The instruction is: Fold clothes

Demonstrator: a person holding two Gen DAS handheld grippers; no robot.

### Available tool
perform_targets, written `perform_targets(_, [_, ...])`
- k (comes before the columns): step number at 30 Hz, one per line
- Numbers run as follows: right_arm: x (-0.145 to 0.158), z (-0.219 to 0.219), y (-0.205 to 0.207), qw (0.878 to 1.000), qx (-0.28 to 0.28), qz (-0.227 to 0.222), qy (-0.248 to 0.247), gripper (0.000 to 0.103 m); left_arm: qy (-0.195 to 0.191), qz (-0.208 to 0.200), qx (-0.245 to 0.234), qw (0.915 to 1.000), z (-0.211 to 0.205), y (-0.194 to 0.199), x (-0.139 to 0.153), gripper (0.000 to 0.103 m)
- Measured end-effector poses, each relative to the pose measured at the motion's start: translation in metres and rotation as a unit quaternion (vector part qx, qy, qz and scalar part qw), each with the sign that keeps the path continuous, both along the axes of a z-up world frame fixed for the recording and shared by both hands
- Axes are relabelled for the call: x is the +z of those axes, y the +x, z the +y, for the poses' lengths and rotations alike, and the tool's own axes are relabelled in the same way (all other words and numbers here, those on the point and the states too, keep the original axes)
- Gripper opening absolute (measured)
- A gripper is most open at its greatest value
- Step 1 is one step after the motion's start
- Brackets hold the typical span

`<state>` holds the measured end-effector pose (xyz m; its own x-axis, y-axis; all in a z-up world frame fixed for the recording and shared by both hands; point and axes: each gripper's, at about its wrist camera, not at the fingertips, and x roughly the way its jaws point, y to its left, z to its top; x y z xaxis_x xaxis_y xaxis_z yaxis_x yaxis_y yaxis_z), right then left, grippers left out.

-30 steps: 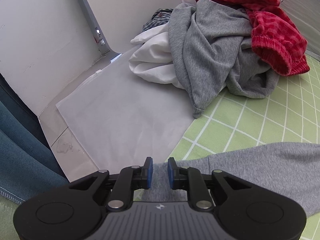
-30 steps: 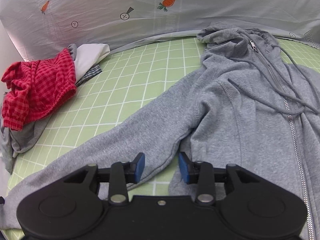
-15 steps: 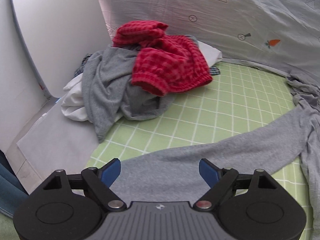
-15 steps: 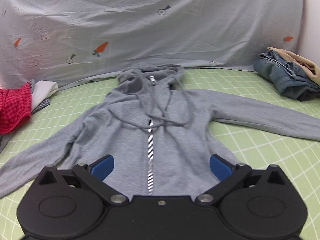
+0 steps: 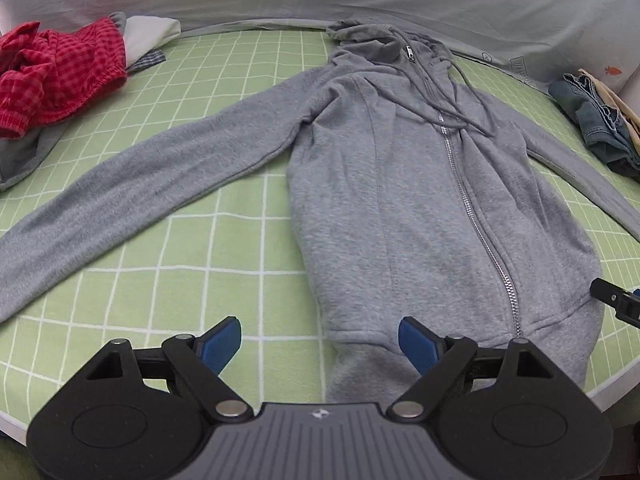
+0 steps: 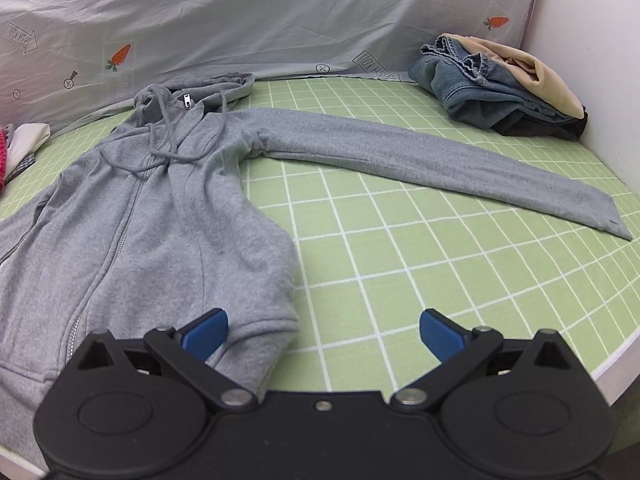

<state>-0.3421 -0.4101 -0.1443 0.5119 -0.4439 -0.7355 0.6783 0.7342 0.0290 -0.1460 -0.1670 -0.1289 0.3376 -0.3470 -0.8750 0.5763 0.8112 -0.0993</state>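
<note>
A grey zip hoodie (image 5: 400,200) lies flat, front up, on the green checked surface (image 5: 192,280), hood at the far end and both sleeves spread out. It also shows in the right wrist view (image 6: 160,220), its right sleeve (image 6: 420,160) stretched to the right. My left gripper (image 5: 320,340) is open and empty, just above the hem's left corner. My right gripper (image 6: 324,330) is open and empty at the hem's right corner. A part of the right gripper (image 5: 618,304) shows at the left wrist view's right edge.
A heap with a red checked garment (image 5: 56,76) lies at the far left. Folded jeans with a beige garment (image 6: 500,76) lie at the far right by a white wall (image 6: 592,60). A grey carrot-print sheet (image 6: 280,12) rises behind. The surface's front edge (image 6: 616,376) is near.
Both grippers opened wide. The left gripper swung right from the sleeve end to the hoodie's hem. The right gripper swung right to the hem's right corner.
</note>
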Motion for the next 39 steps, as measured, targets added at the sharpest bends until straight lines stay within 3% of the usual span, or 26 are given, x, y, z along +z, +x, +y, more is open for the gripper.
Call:
perform_targets(6, [-0.014, 0.004, 0.001, 0.998, 0.065, 0.012, 0.003, 0.103, 0.000, 0.044, 0.047, 0.9979, -0.005, -0.013, -0.015, 0.086])
perform_targets(12, [-0.017, 0.002, 0.010, 0.993, 0.111, 0.027, 0.023, 0.101, -0.001, 0.048, 0.071, 0.9963, -0.013, -0.020, -0.017, 0.087])
perform_targets(14, [-0.016, 0.000, 0.011, 0.992, 0.114, 0.021, 0.045, 0.087, -0.007, 0.047, 0.078, 0.9958, -0.015, -0.020, -0.015, 0.076])
perform_targets(15, [-0.015, -0.002, 0.011, 0.992, 0.115, 0.017, 0.056, 0.084, -0.010, 0.047, 0.080, 0.9957, -0.016, -0.019, -0.013, 0.064])
perform_targets(16, [-0.013, -0.001, 0.012, 0.990, 0.127, 0.014, 0.062, 0.074, -0.015, 0.050, 0.079, 0.9955, -0.017, -0.017, -0.012, 0.049])
perform_targets(17, [-0.011, 0.000, 0.013, 0.987, 0.145, 0.006, 0.069, 0.053, -0.021, 0.055, 0.079, 0.9952, -0.018, -0.015, -0.011, 0.041])
perform_targets(18, [-0.009, 0.000, 0.014, 0.984, 0.156, -0.003, 0.081, 0.042, -0.027, 0.057, 0.080, 0.9948, -0.018, -0.014, -0.009, 0.026])
perform_targets(19, [-0.007, 0.001, 0.015, 0.984, 0.157, -0.011, 0.084, 0.025, -0.031, 0.059, 0.081, 0.9945, -0.018, -0.012, -0.007, 0.018])
perform_targets(20, [-0.004, 0.001, 0.015, 0.985, 0.154, -0.019, 0.081, 0.011, -0.034, 0.061, 0.081, 0.9943, -0.019, -0.010, -0.005, 0.017])
perform_targets(24, [0.012, -0.007, 0.028, 0.985, 0.151, -0.039, 0.080, 0.011, -0.053, 0.050, 0.073, 0.9947, -0.024, 0.002, 0.013, 0.014])
perform_targets(32, [0.053, -0.046, 0.083, 0.986, 0.107, -0.108, 0.071, 0.010, -0.142, 0.002, 0.057, 0.9882, -0.056, 0.060, 0.070, 0.014])
perform_targets(39, [0.059, -0.085, 0.150, 0.988, 0.075, -0.121, 0.064, 0.009, -0.153, 0.010, 0.063, 0.9861, -0.090, 0.134, 0.067, 0.015])
